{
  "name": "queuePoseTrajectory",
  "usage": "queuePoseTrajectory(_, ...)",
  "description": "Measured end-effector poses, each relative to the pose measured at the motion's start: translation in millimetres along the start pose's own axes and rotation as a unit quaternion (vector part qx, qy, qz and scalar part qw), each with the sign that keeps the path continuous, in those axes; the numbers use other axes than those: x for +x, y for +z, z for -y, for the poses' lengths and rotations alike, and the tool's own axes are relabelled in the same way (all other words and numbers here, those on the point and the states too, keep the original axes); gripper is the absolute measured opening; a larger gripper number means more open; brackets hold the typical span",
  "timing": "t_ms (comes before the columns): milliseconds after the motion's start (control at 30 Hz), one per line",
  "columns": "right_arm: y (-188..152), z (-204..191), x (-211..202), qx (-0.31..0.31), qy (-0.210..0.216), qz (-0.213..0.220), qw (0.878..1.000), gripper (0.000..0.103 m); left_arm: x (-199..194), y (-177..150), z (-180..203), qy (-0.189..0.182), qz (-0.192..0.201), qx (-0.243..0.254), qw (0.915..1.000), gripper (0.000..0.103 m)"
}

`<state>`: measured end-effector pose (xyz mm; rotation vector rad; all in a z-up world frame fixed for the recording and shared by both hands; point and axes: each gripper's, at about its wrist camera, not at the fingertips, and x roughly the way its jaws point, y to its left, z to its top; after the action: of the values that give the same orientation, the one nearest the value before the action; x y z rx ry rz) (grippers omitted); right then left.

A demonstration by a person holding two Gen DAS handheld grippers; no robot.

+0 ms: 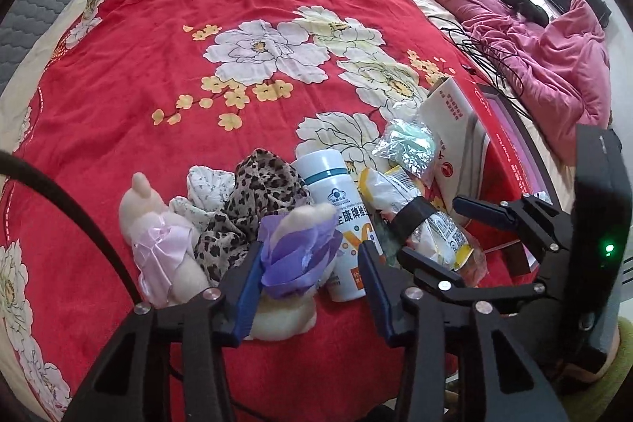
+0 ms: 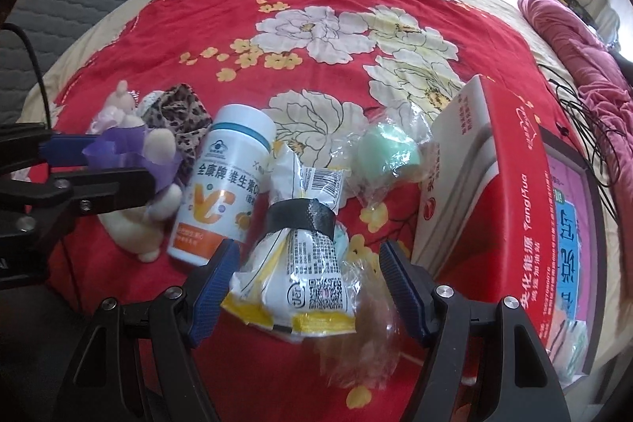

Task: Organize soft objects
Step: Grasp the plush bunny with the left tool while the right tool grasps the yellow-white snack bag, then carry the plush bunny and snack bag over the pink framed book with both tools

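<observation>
On the red flowered bed cover lies a cream plush toy with a purple bow (image 1: 294, 248). My left gripper (image 1: 310, 263) is open with its jaws on either side of that bow; it also shows in the right wrist view (image 2: 114, 161). A second plush with a pink bow (image 1: 156, 236) lies to its left, beside a leopard-print cloth (image 1: 253, 200) and a white patterned cloth (image 1: 205, 186). My right gripper (image 2: 310, 263) is open around a taped yellow-white snack packet (image 2: 294, 263). A white vitamin bottle (image 2: 221, 184) lies between the plush and the packet.
A green ball in clear plastic (image 2: 385, 155) lies behind the packet. A red cardboard box (image 2: 510, 184) stands at the right, against an open white carton (image 2: 455, 129). Black cables (image 2: 581, 113) and a pink quilt (image 1: 534, 38) are at the far right.
</observation>
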<state>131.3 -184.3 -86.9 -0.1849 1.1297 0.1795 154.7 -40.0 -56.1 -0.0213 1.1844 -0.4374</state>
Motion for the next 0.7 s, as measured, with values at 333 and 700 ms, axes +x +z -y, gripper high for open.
queuePoseTrajectory(333,3,-5,4,-0.022,0.012,0.007,1.000,0.047,4,1,-3,0.028,-0.009,0.005,0.9996,0.020)
queuePoseTrajectory(700,-1,13,-33,0.037,0.067,0.031,0.997,0.046,-28,-3,-5,-0.004,0.026,-0.021,0.9994,0.017)
